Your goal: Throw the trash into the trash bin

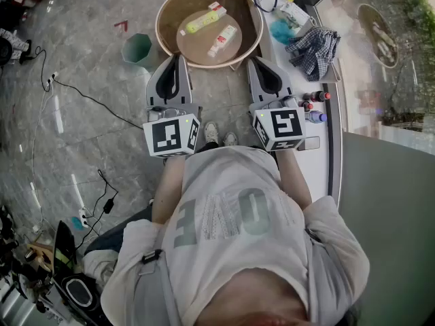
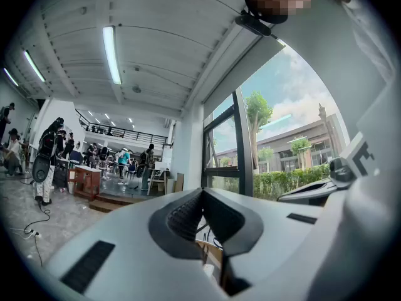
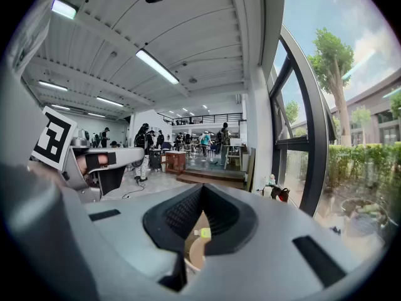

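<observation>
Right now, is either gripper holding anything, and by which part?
Nothing is held. The left gripper and the right gripper both have their fingers shut together, empty; the trash lies on the round table.

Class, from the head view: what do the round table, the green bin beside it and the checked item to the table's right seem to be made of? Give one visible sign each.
Round table: likely wood, smooth brown surface with a faint sheen.
Green bin: probably plastic, matte, with thin plain walls.
Checked item: woven fabric, lying in soft crumpled folds.
</observation>
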A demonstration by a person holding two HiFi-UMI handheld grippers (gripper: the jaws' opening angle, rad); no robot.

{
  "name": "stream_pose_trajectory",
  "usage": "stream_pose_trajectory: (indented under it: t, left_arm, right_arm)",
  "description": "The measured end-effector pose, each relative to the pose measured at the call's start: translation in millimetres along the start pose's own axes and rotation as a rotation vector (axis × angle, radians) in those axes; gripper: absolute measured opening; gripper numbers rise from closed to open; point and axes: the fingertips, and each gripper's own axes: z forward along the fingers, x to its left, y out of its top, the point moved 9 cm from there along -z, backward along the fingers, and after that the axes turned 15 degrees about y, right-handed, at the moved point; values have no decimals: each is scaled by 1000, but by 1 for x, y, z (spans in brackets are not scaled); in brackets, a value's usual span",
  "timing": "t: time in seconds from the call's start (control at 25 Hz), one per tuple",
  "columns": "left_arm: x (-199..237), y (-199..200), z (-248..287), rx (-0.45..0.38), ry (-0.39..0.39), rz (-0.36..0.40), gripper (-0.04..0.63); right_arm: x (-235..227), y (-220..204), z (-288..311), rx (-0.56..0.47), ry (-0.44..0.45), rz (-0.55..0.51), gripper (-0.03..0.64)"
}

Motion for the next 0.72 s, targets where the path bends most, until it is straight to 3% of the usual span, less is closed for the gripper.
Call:
stream_pose_trajectory:
  t: [0.44,0.72]
  left_arm:
    - [24,-2,-3,-12,26,4,11]
    - [50,2,-4,-57,42,-38,11]
  right_arm:
    - [8,0,0,-3,-25,-9,14]
    - [18,1,12,-5,-42,-20,14]
